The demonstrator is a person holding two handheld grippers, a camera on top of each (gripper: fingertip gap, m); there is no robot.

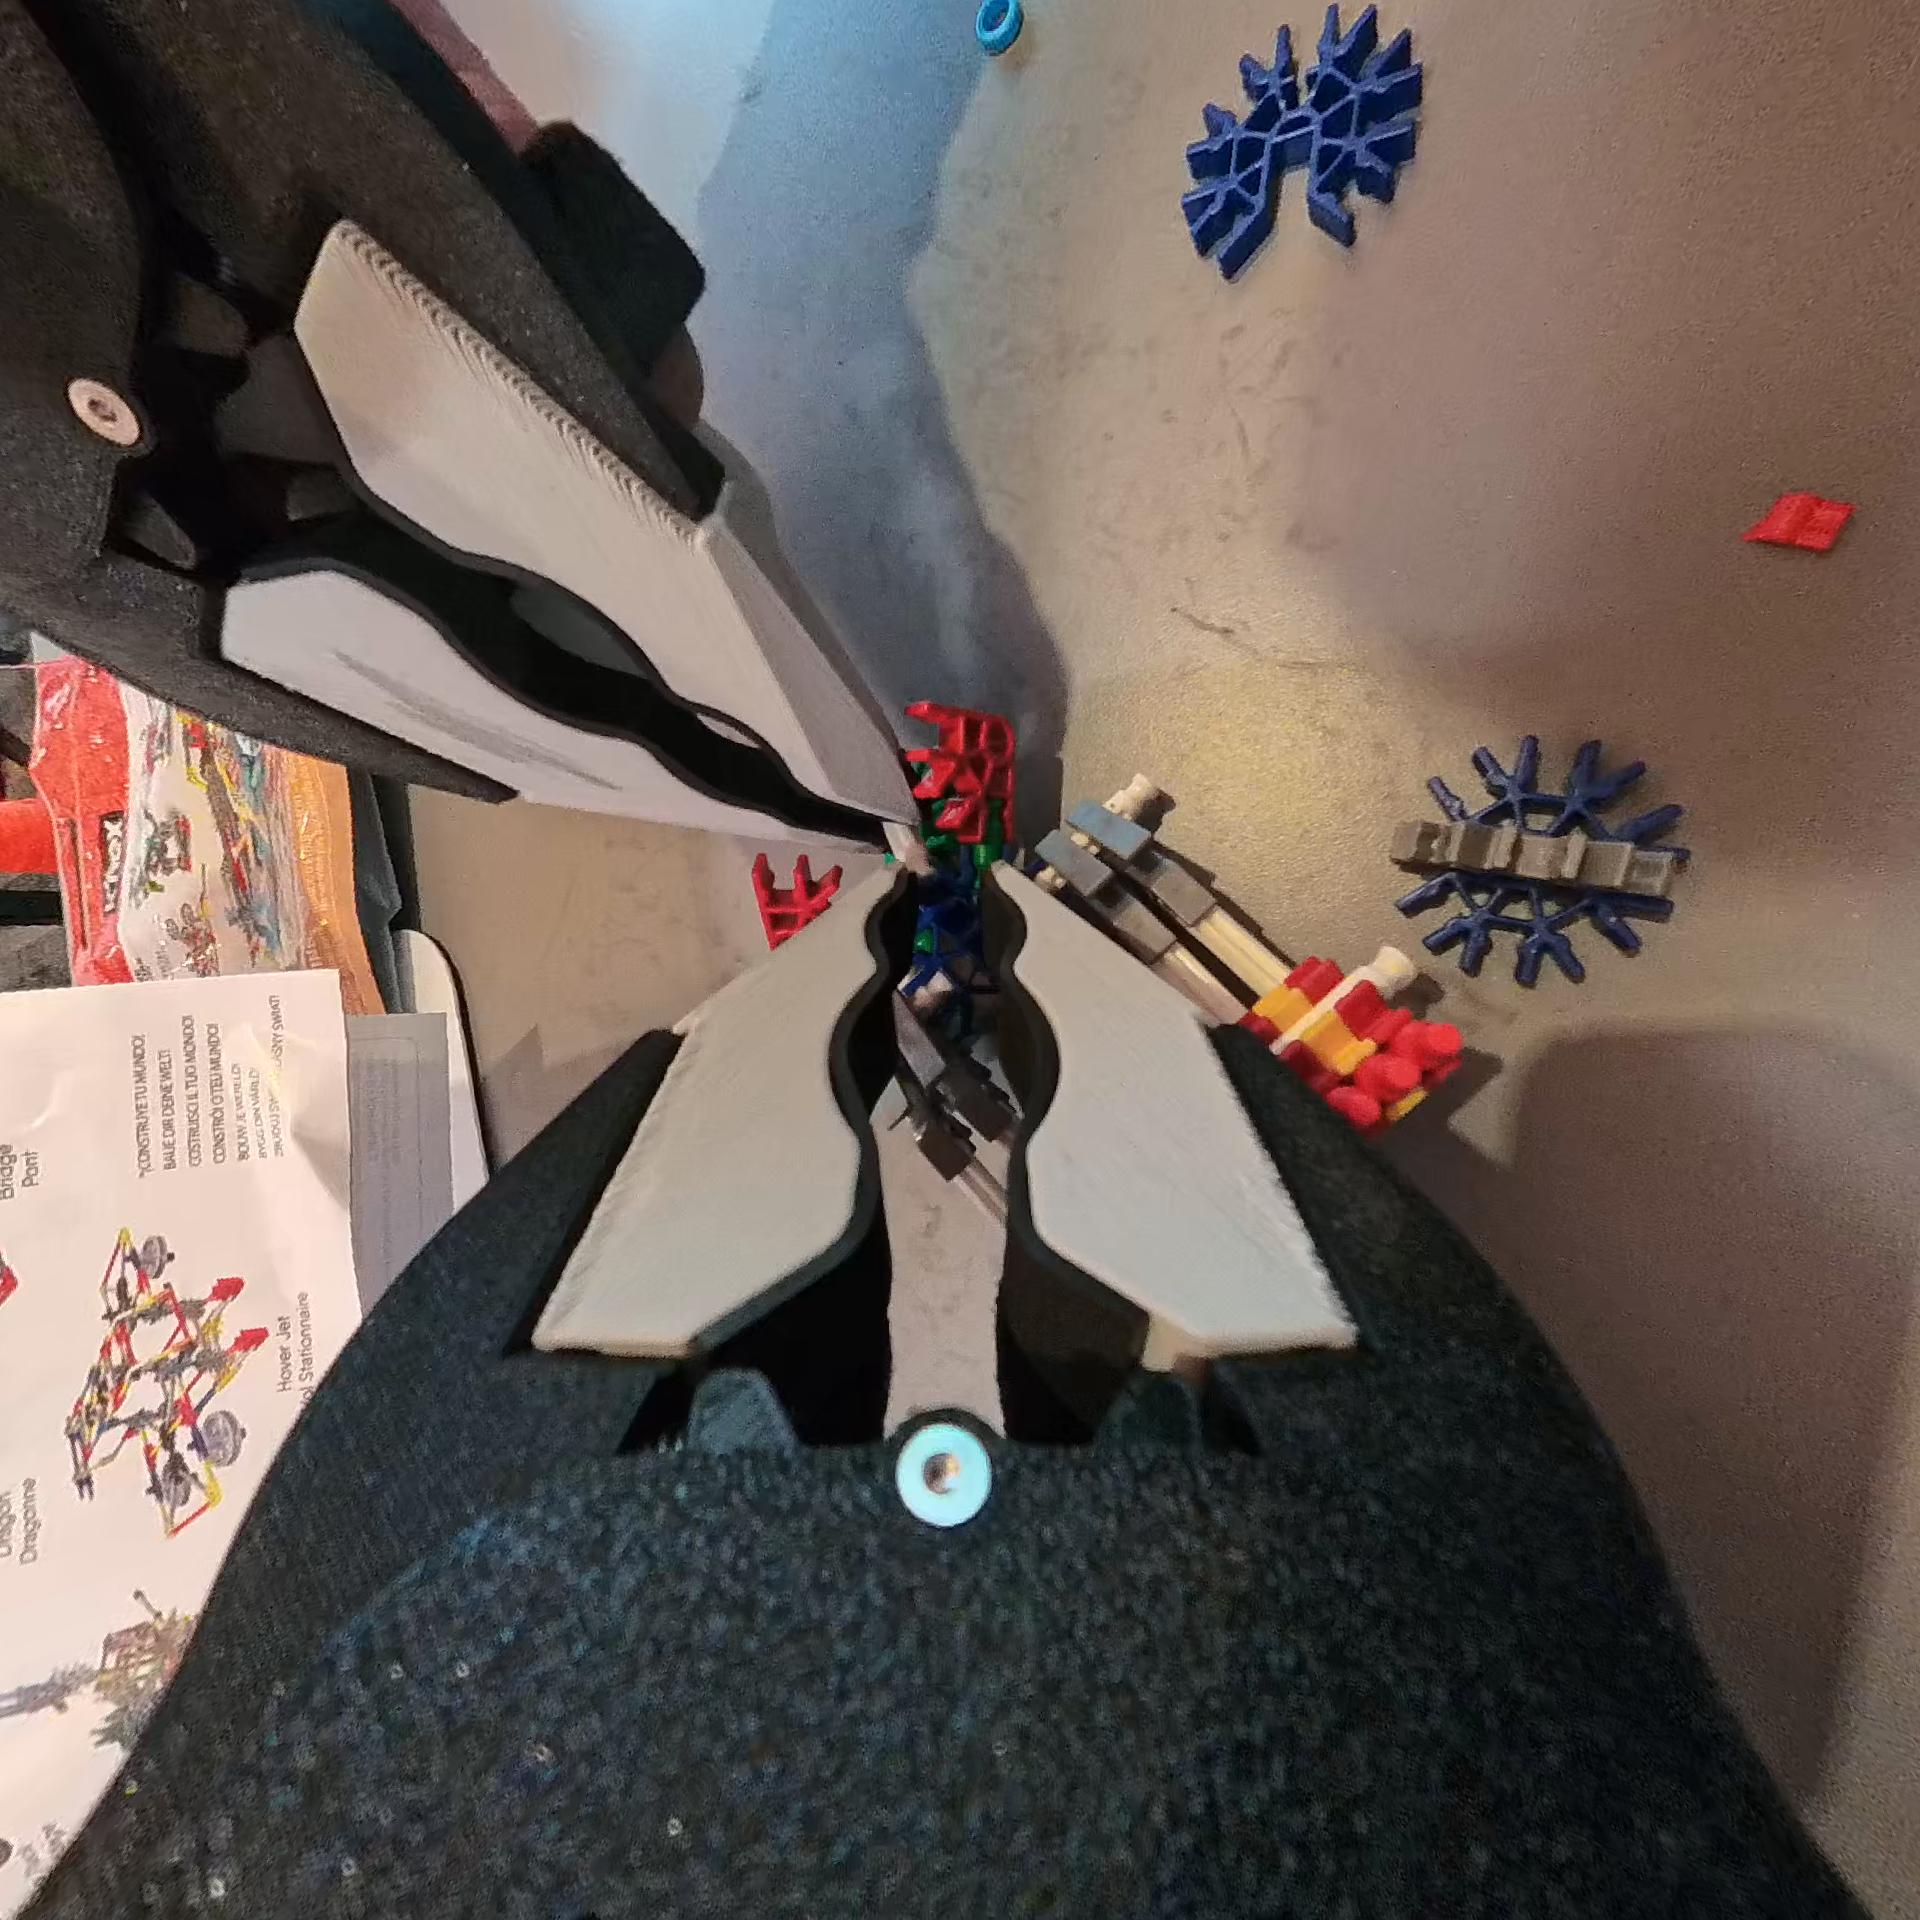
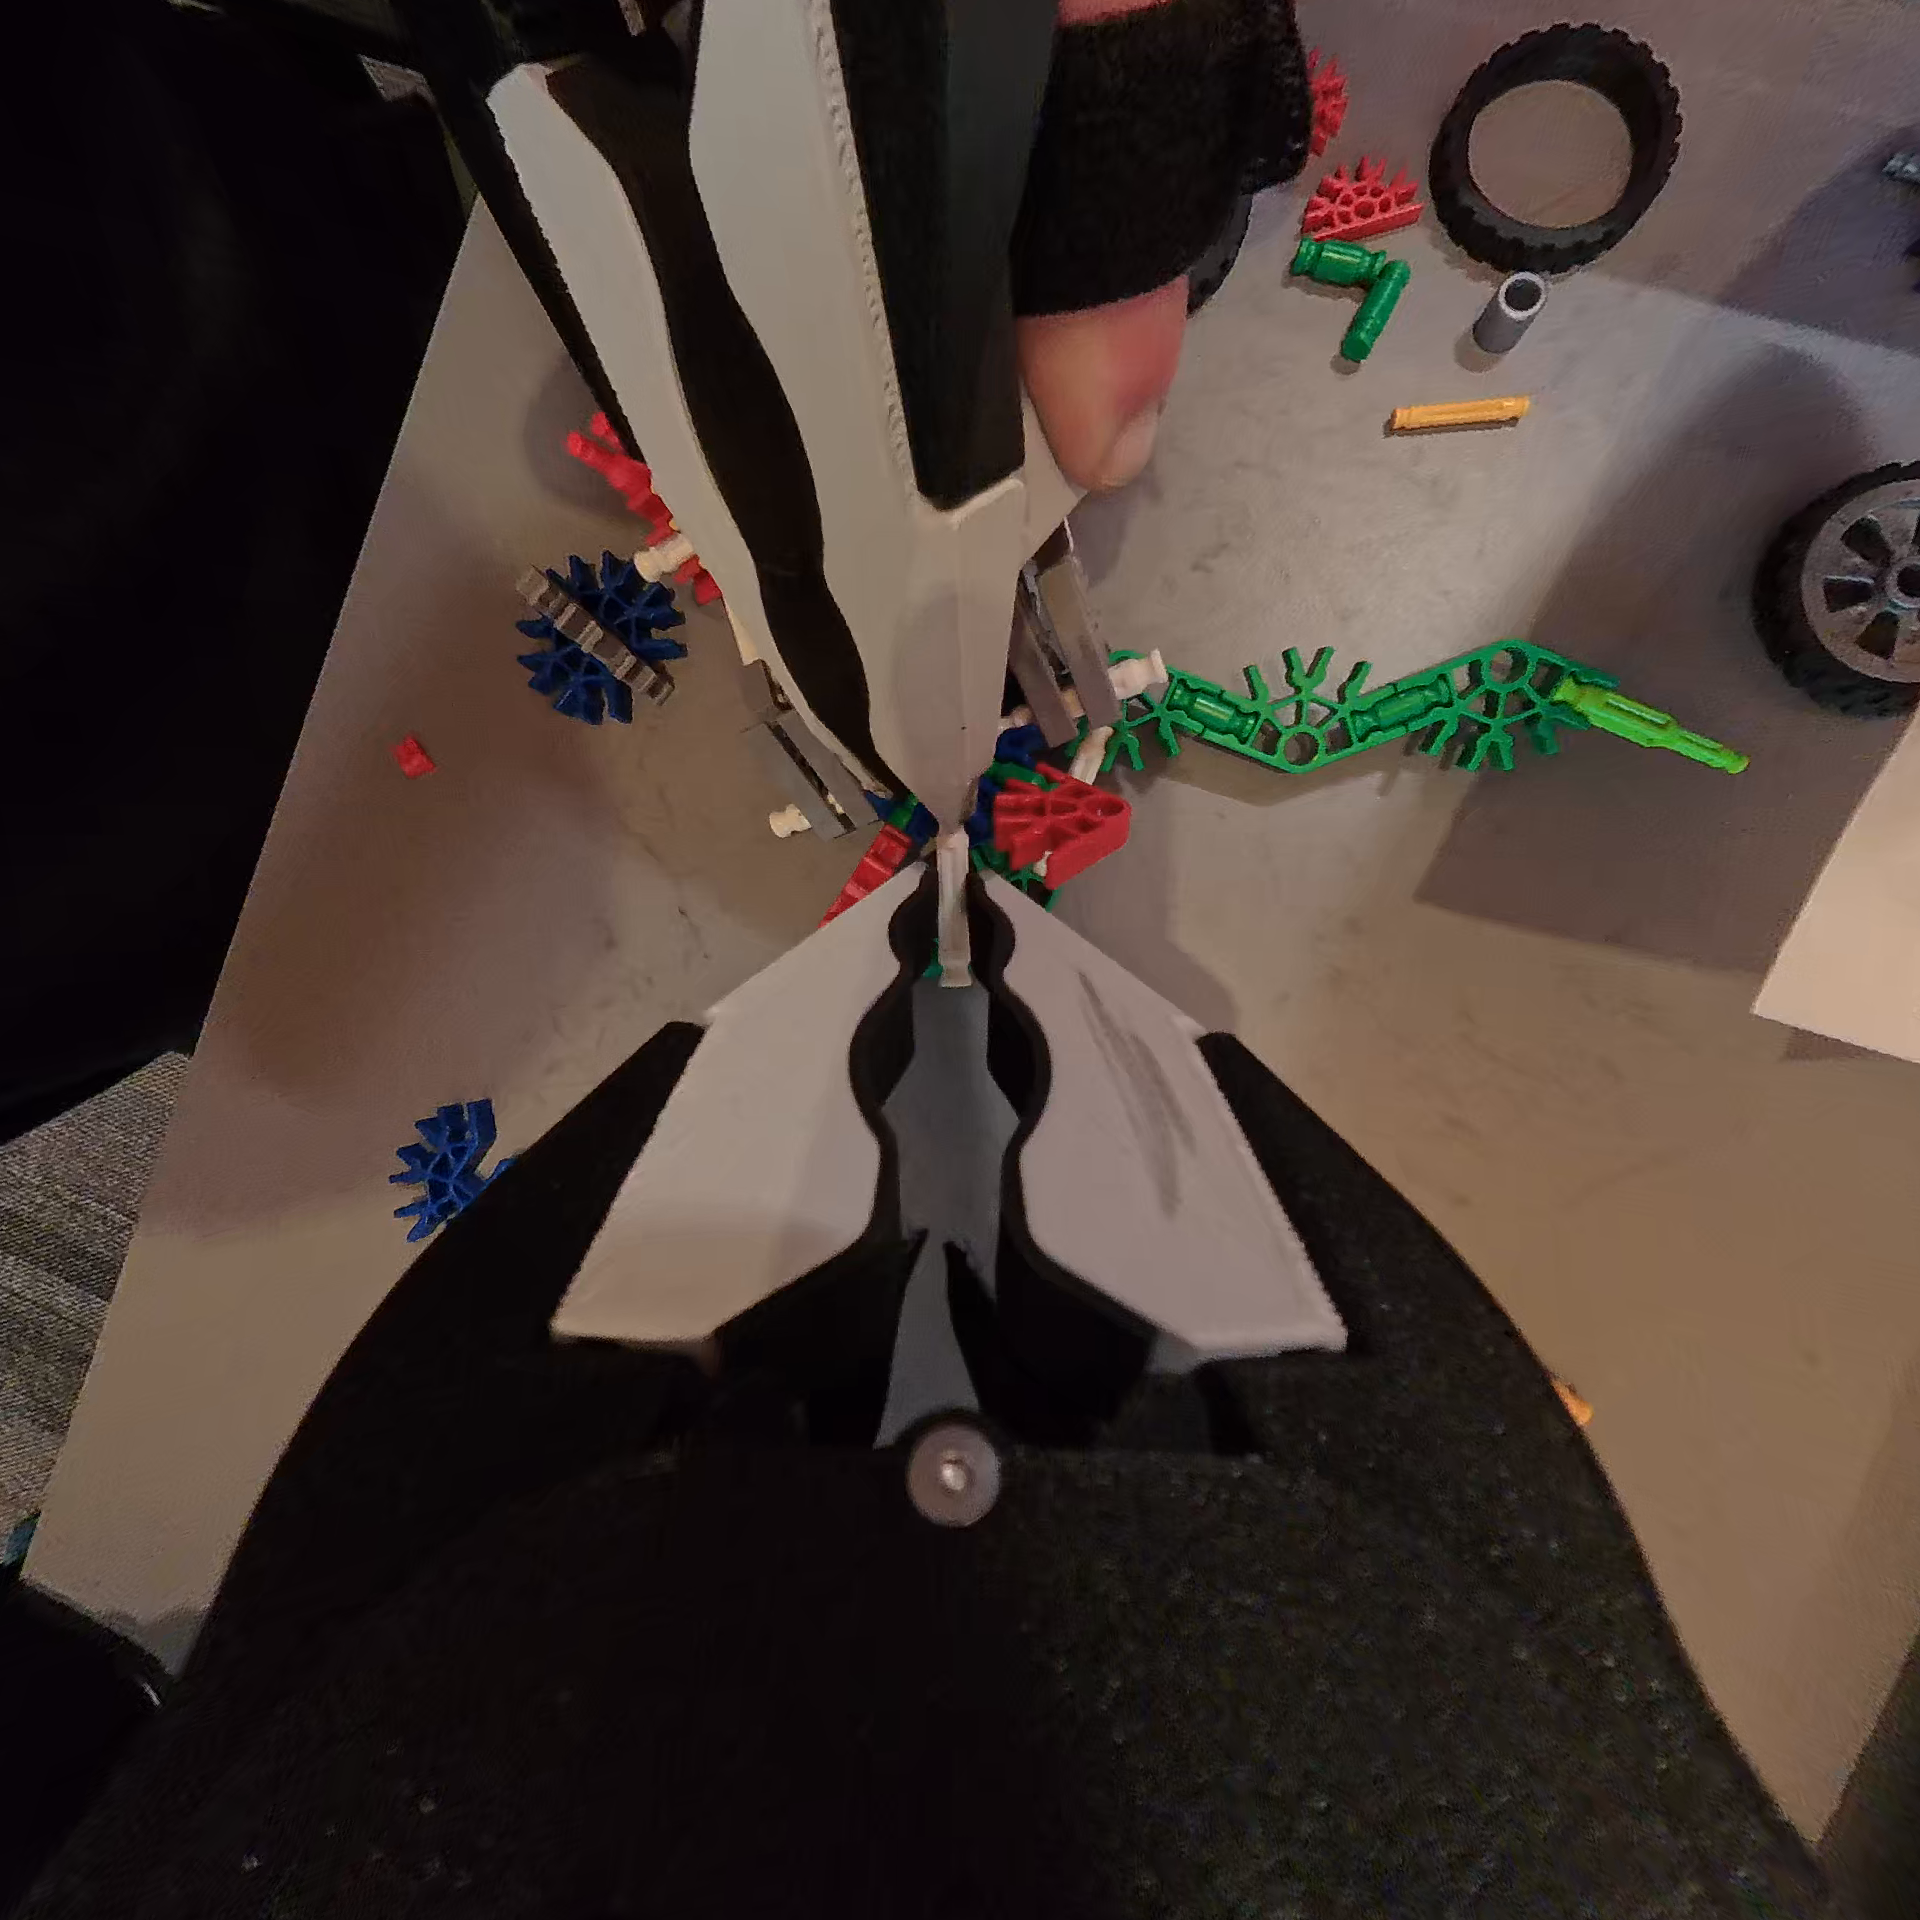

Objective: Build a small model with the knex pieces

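The left tongs (image 1: pixel 945 883) are nearly closed, pinching the cluster of connectors (image 1: pixel 961 790), a knot of red, blue and green snowflake pieces, by a blue part at its near side. The right tongs (image 2: pixel 951 894) meet it tip to tip from the opposite side, clamped on a white rod (image 2: pixel 953 935) that runs into the cluster. Both holds sit at the very tips, so I judge the cluster could twist easily; steady, straight pressure along the rod suits it better than any sideways lean. A green chain (image 2: pixel 1403 717) trails from the cluster across the desk (image 2: pixel 1351 1091). Grey-and-white rods (image 1: pixel 1132 883) jut from its side. Well apart from it lie a tyre (image 2: pixel 1553 166), a wheel (image 2: pixel 1860 603) and loose blue connectors (image 1: pixel 1309 135). An instruction sheet (image 1: pixel 156 1247) lies beyond the cluster's other side.
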